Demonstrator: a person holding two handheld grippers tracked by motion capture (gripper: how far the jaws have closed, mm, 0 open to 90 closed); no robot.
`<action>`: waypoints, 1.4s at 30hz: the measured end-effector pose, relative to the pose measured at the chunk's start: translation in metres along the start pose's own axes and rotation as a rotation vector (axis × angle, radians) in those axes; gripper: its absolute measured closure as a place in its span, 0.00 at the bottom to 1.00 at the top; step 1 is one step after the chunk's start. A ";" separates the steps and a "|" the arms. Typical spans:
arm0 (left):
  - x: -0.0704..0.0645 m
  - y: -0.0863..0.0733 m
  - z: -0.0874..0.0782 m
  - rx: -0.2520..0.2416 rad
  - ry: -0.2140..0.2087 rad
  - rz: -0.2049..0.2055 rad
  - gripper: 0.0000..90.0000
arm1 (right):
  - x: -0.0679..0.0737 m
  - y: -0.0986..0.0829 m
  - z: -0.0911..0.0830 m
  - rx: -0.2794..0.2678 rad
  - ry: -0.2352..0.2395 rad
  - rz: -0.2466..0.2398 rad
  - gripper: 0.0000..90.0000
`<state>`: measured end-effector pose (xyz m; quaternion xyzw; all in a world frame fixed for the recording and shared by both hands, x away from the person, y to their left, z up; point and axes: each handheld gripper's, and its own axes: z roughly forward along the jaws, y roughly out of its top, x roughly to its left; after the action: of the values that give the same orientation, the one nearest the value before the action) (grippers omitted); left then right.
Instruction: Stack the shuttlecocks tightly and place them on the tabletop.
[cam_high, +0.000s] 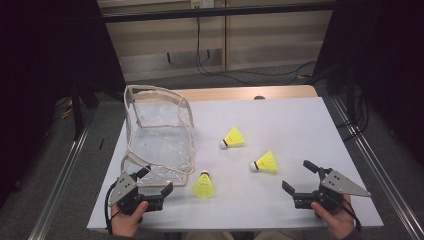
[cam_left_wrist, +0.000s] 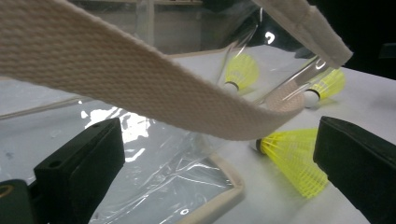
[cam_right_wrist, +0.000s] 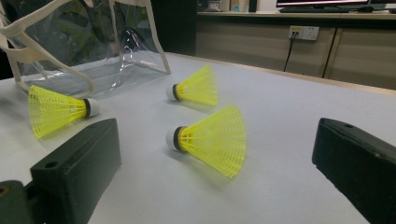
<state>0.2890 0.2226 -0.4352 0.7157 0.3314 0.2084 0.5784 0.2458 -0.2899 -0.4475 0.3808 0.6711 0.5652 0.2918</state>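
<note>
While nothing is yet gripped, the high view shows a white table (cam_high: 300, 125) with a clear plastic bag (cam_high: 157, 132) trimmed in cream webbing standing at its left, and three yellow shuttlecocks lying on their sides to the right of it: the near shuttlecock (cam_high: 204, 185) just beside the bag's front corner, the far shuttlecock (cam_high: 233, 137) farther back, and the right shuttlecock (cam_high: 265, 162) between them and the right gripper (cam_high: 299, 176). The left gripper (cam_high: 156, 180) sits at the bag's front edge; both grippers have their jaws spread wide and empty. In the left gripper view, the bag's woven strap (cam_left_wrist: 140, 88) droops across just ahead of the parted jaws. In the right gripper view, the right shuttlecock lies between and beyond the spread jaws, untouched. The work seems to be at its start: likely holding the bag by its strap and loading the shuttlecocks. The next move calls for closing gently on a light, springy skirt or cork. Beyond the table are grey floor, trailing cables, and pale cabinets with a wall socket.
</note>
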 end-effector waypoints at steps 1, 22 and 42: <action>0.000 0.000 0.000 0.000 0.000 0.000 0.02 | 0.000 0.000 0.000 0.000 0.000 0.000 0.01; -0.013 0.000 0.012 0.056 -0.122 -0.001 0.02 | 0.001 0.000 0.001 0.000 0.002 -0.004 0.01; -0.022 0.000 0.019 0.110 -0.156 0.027 0.02 | 0.001 0.000 0.001 0.001 0.004 -0.007 0.01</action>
<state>0.2871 0.1938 -0.4383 0.7648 0.2863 0.1413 0.5596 0.2467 -0.2887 -0.4476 0.3774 0.6732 0.5649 0.2920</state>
